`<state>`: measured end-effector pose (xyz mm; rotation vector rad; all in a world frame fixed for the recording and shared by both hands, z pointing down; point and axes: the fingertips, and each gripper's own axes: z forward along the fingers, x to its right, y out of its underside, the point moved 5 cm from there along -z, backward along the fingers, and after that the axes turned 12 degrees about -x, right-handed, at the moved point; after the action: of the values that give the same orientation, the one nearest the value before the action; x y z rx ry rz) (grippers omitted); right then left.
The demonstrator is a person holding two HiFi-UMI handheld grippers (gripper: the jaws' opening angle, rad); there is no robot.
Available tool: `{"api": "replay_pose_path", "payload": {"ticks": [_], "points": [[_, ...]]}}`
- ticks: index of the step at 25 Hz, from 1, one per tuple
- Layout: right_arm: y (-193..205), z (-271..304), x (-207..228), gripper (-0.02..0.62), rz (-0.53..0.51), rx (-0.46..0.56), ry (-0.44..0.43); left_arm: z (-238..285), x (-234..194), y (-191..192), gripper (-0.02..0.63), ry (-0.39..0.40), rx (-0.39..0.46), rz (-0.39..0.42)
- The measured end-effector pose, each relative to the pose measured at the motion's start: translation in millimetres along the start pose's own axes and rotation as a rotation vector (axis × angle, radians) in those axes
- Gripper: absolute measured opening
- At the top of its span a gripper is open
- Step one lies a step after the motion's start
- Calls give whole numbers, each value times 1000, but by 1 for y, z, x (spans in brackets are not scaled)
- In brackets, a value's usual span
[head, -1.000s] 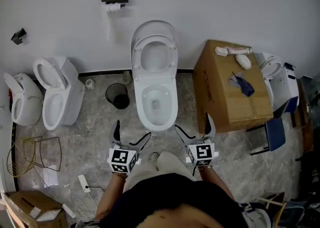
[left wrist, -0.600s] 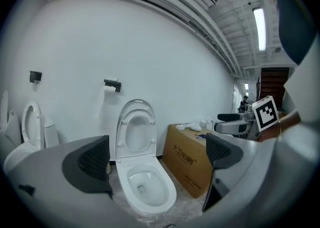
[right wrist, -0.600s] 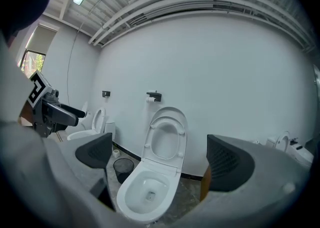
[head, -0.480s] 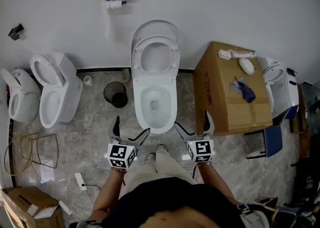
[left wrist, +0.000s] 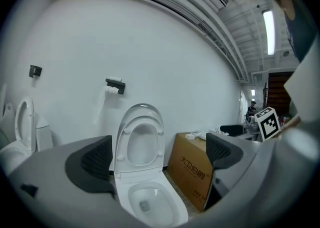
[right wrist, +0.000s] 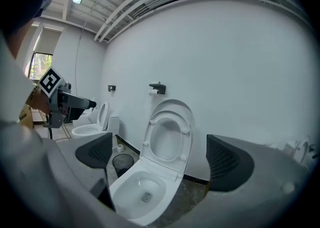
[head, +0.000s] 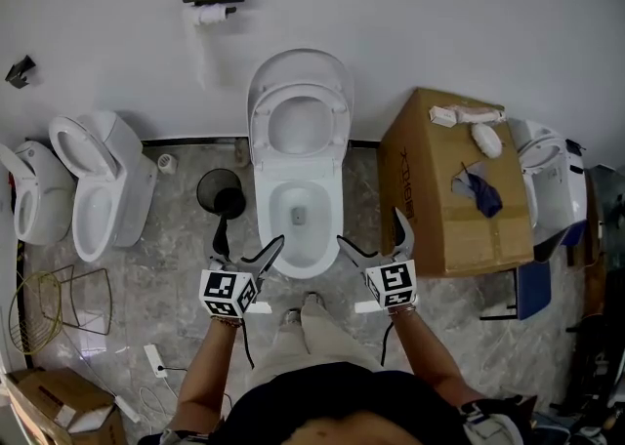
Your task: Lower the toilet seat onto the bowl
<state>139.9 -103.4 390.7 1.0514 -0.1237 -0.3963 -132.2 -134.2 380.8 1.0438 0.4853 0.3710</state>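
A white toilet stands against the wall in the middle of the head view. Its seat (head: 300,113) is raised upright, leaning on the lid behind it, and the bowl (head: 266,228) lies uncovered below. My left gripper (head: 249,243) is open, just off the bowl's front left rim. My right gripper (head: 371,236) is open too, off the front right rim. Neither touches the toilet. The left gripper view frames the raised seat (left wrist: 140,144) and the bowl (left wrist: 172,212) between open jaws. The right gripper view shows the seat (right wrist: 167,139) and bowl (right wrist: 120,184) the same way.
A large cardboard box (head: 444,184) with small items on top stands right of the toilet. A black waste bin (head: 223,191) sits to its left. Two more toilets (head: 93,189) line the left wall, another (head: 547,180) is at the right. A wire basket (head: 54,302) and power strip (head: 156,360) lie on the floor.
Both grippers have moved forward, from behind the bowl's front edge to either side of it. The person has stepped closer to the toilet. The seat has not moved.
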Motion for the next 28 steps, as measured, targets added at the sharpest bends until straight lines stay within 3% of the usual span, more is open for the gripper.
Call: {"api": "replay_pose_path", "payload": {"ticks": [4,12,18,24,28], "points": [[-7,30,18,580,25,6,-54,35,-12,-11,577,14,-6,54],[-12,96,58,580,-49,-3,-88,96,-36,-23,577,64,-36,116],[-23,137,89,580,20,7,-159,134,-62,-41,577,87,29,64],[-42,178,113,578,6,27,-166,179,-86,-53,577,93,-6,94],[-64,211,121,575,29,50,-226,206,-98,-71,575,103,-10,125]]}}
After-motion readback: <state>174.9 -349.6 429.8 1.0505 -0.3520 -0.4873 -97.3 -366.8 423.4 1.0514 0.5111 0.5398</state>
